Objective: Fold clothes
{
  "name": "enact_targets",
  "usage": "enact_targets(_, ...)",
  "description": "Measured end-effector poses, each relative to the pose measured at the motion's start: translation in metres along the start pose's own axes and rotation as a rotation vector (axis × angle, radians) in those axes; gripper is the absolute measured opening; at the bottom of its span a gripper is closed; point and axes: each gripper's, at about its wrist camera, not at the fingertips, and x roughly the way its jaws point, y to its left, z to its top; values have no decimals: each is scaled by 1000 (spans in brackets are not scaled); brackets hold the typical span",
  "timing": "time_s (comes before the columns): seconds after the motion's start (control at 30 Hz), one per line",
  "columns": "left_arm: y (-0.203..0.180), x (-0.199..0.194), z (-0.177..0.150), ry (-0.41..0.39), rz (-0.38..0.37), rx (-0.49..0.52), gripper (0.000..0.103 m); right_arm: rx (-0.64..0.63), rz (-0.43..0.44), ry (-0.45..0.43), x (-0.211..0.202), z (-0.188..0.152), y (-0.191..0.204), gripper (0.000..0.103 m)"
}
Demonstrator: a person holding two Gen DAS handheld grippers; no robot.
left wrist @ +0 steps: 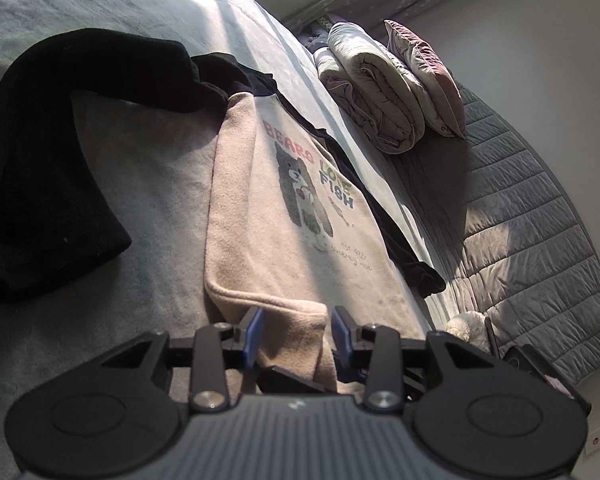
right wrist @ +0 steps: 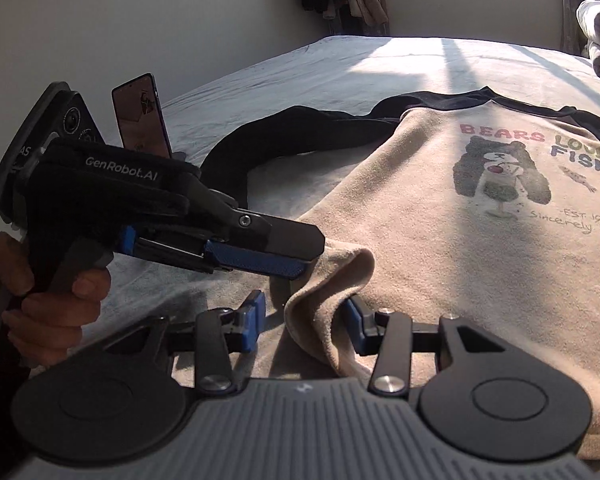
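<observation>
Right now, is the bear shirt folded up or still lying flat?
Mostly flat. The shirt lies spread on the bed, bear print showing and one black sleeve stretched out. Only its hem corner is bunched up by the grippers.

A beige sweatshirt (left wrist: 284, 216) is spread on a grey bed (left wrist: 100, 8), printed with a bear and the words "BEARS LOVE FISH". Its black sleeve (left wrist: 52, 152) is curved across the left, and black trim is seen along its far edge. The sweatshirt's near hem is bunched up between the blue pads (left wrist: 256, 332) of the left gripper (left wrist: 298, 336), whose jaws are held apart; the fabric lies against the right pad, while a pressing grip cannot be made out. A rolled duvet (left wrist: 376, 92) and a pink pillow (left wrist: 428, 80) are stacked at the far right. A quilted grey cover (left wrist: 540, 240) is laid beside the bed, with a white plush toy (left wrist: 466, 326) near its lower end.
</observation>
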Motion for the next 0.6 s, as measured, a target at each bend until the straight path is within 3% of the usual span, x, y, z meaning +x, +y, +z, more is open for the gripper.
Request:
enact_targets(0.03,0,-4,5,-19,21,15,44,12,-2,-12,1,1,-1,8)
enact_targets(0.2,15,-1,40,-59,80,-47,51,85,11,-86,-25,9,-22,6)
enact_targets(0.33,37,36,70,-71,76,-184,65,116,30,-119,-50,13,-41,6)
enact_targets(0.5,63,61,97,-228,53,-442,63,173,37,-147,-69,12,-61,6)
enact_targets(0.6,67,66,115,-310,131,-518,58,209,46,-159,-76,12,-72,6)
